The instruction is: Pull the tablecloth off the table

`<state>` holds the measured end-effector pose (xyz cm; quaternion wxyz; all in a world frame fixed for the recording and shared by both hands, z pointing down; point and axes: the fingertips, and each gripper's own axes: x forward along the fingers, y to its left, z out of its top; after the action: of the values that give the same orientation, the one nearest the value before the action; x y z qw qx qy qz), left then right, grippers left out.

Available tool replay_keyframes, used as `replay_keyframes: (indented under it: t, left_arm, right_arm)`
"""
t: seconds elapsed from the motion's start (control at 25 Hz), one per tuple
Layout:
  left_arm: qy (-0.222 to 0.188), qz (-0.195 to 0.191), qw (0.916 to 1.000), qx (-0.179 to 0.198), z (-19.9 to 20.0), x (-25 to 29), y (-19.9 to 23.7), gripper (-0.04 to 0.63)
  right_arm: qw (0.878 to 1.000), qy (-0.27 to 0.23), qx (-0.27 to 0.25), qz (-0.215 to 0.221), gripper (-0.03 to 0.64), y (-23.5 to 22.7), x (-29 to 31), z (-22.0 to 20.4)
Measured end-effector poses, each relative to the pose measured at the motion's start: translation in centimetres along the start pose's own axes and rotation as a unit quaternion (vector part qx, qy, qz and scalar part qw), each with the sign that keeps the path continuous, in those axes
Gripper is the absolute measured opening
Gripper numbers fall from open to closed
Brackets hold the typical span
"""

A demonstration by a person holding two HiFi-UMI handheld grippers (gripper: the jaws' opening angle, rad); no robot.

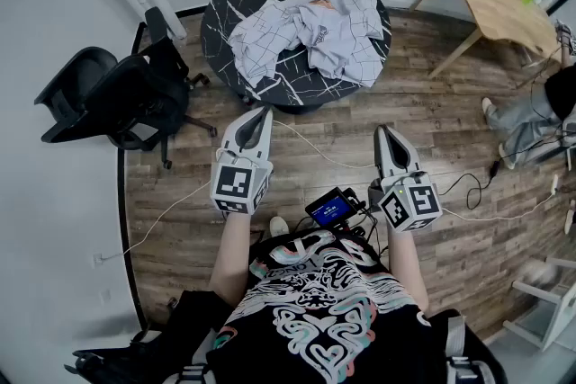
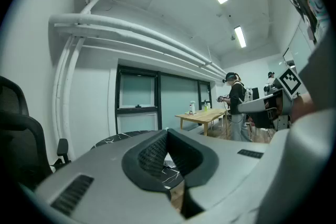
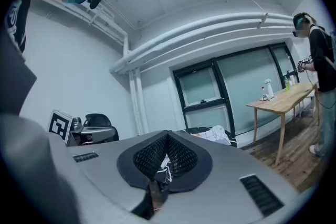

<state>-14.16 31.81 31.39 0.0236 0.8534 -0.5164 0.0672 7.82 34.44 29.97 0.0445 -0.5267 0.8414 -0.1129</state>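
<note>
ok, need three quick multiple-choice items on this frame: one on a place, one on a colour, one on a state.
1. Where does the tablecloth lie?
A) crumpled on the round table
B) on the floor
C) over the office chair

2. What colour is the round table's top?
A) plain white
B) black with white veins
C) light wood

3. How do the jaws of the left gripper and right gripper stand?
A) both wide open
B) both shut, nothing held
C) left shut on the tablecloth

Answers:
1 A: the tablecloth is bunched up on the tabletop.
2 B: a dark veined surface shows around the tablecloth.
3 B: each gripper view shows its jaws together with nothing between them.
</note>
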Motion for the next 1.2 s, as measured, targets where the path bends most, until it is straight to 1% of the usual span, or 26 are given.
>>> replay_keyframes:
  t: [0.12,0.28,0.36,0.6,0.76,1.0,1.2]
  left_arm:
    - [0.001,-0.002,0.9998,-0.019,-0.1,-0.1,0.0,0.003]
    - [0.027,0.008,0.9984,-0.049,-0.8,0.3,0.3,0.002]
    - [0.027,0.008,0.9981,-0.055,-0.7,0.3,0.2,0.002]
    - [0.007,0.018,0.9994,-0.03,0.5,0.3,-1.5,0.003]
    - [-0.002,0.032,0.9993,-0.018,0.9,0.6,-2.4,0.003]
    - [-0.016,0.051,0.9986,-0.007,1.4,1.1,-4.5,0.003]
    - [-0.02,0.056,0.9982,0.002,1.7,1.1,-6.1,0.003]
  right_arm:
    - [1.0,0.001,-0.003,0.003,0.021,0.0,0.0,0.1]
    - [1.0,-0.005,-0.002,0.01,0.021,-0.2,0.0,0.4]
    - [1.0,-0.013,0.006,0.017,0.021,-0.3,-0.2,0.7]
    - [1.0,-0.012,0.0,0.019,0.021,-1.6,-0.7,0.7]
    - [1.0,-0.013,-0.005,0.024,0.021,-2.7,-1.2,1.0]
    - [0.999,-0.028,-0.013,0.034,0.021,-4.9,-2.3,1.5]
    - [0.999,-0.025,-0.015,0.041,0.021,-5.8,-2.7,1.8]
